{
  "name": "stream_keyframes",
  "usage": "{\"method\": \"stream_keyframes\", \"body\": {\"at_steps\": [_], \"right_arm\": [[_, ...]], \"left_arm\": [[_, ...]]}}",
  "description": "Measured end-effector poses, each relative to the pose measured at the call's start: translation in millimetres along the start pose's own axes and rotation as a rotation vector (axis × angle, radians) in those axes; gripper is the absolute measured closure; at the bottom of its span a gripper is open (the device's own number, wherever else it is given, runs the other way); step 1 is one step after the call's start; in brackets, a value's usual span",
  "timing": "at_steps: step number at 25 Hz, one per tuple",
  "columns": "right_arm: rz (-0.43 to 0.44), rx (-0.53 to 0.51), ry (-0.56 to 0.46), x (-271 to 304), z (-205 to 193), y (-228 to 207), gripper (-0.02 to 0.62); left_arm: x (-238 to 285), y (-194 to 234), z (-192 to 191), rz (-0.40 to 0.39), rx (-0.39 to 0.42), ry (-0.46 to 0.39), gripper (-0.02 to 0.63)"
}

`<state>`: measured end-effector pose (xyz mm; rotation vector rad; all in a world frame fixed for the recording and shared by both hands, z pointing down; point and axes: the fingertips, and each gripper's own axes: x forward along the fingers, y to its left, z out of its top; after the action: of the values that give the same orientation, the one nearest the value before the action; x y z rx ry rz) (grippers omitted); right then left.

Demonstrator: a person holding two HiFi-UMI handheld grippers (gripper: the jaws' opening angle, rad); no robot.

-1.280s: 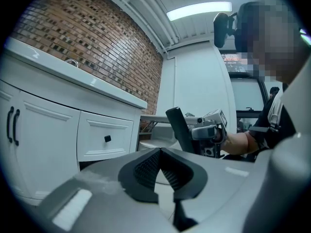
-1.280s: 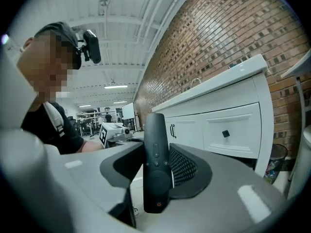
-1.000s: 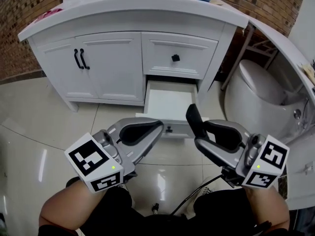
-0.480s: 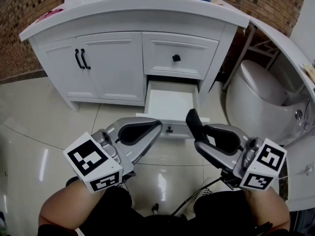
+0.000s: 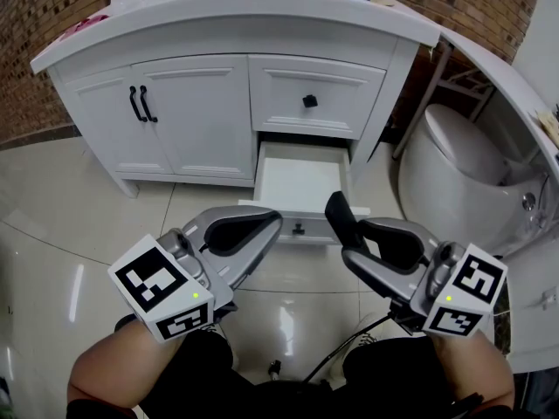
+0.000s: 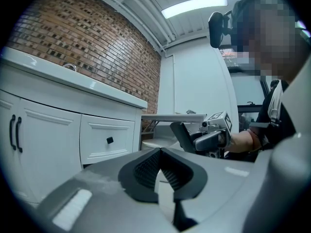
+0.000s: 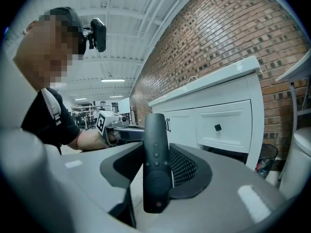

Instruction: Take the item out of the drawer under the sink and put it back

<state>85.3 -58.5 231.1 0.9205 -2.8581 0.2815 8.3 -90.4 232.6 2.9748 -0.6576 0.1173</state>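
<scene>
right claw (image 7: pixel 154 171): pinching the black remote (image 7: pixel 155 149), which stands upright between its pads | left claw (image 6: pixel 159 153): pressed together, empty | drawer (image 5: pixel 300 182): open, just ahead of both claws

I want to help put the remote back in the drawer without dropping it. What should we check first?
1. Remote gripped by the right claw: ok, it stands upright, pinched between both pads.
2. Drawer under the sink open: ok, it is pulled out.
3. Room inside the drawer: ok, the part that shows is bare white.
4. Left claw free to help: ok, it is shut with nothing in it.
5. Left claw out of the way: cannot tell, its tip overlaps the drawer's front in the head view.
6. Way from remote to drawer: ok, nothing shows between them.
</scene>
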Motion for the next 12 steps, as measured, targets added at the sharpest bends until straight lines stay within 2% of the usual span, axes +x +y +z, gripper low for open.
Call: {"method": "stream_keyframes", "body": {"at_steps": [12], "right_arm": [[-0.019,0.001,-0.006,0.3,2.7,-8.4,0.425]], "left_arm": [[-7.0,10.5,2.3,0.027,-0.019,-0.007,0.600]]}}
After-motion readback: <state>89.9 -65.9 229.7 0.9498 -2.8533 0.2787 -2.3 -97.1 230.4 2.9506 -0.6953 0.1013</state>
